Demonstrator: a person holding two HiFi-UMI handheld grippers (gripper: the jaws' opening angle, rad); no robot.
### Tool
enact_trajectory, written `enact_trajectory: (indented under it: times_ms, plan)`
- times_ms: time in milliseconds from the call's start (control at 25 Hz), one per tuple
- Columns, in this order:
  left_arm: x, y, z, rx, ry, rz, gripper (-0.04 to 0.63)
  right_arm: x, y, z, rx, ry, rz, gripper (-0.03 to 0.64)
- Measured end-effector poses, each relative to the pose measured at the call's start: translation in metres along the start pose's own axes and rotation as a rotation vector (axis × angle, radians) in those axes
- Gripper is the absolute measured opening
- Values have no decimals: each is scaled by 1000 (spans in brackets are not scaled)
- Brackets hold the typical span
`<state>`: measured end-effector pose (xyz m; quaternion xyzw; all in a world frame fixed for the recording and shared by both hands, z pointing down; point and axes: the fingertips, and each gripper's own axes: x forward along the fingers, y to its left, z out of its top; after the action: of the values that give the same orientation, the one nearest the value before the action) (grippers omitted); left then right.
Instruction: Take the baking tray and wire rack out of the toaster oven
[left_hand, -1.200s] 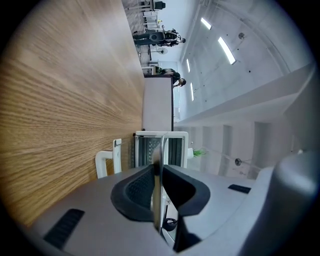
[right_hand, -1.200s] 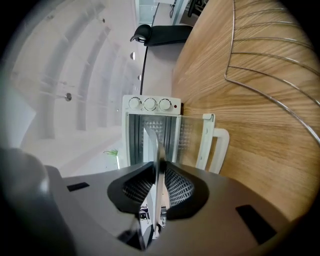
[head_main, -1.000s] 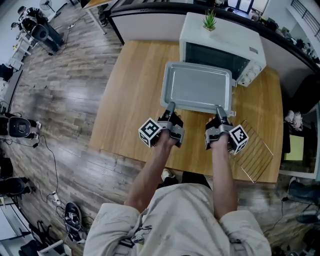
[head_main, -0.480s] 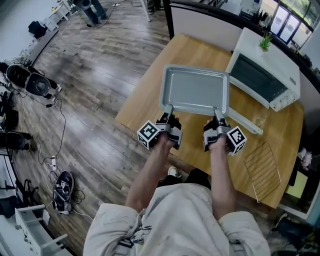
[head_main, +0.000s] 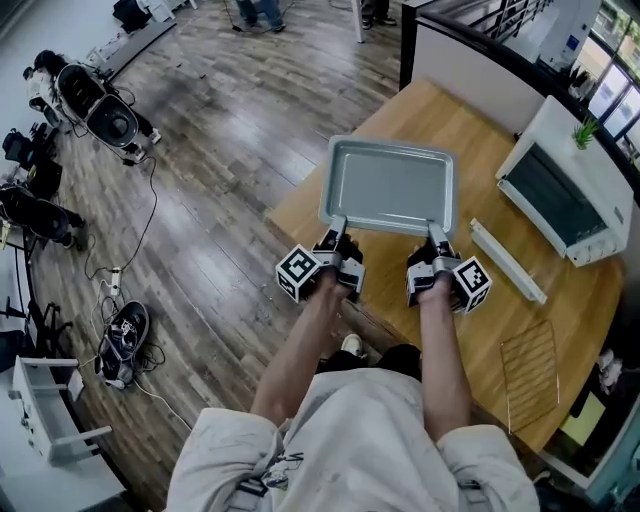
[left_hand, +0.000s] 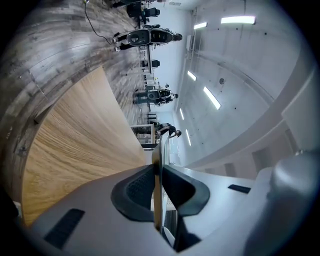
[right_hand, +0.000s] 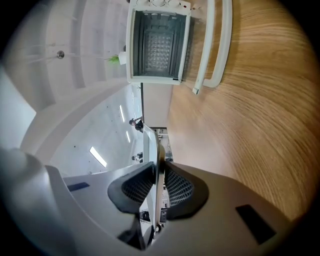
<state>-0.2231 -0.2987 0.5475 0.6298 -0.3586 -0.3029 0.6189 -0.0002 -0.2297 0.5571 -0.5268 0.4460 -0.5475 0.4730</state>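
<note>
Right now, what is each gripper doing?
Left gripper: shut on the tray, near rim.
Right gripper: shut on the same rim.

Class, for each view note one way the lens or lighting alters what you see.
Head view: sharp and evenly lit, the grey metal baking tray without harsh glare. Left gripper view: black corners; the light wooden table's edge bows. Right gripper view: the white toaster oven appears sideways.
</note>
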Motion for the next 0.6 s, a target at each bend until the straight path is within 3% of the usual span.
enact_trajectory:
  times_ms: [600]
  plan:
    - [-22,62,-1,-40,-11,157,58,-1,-62,-11,-18,60,-163,84]
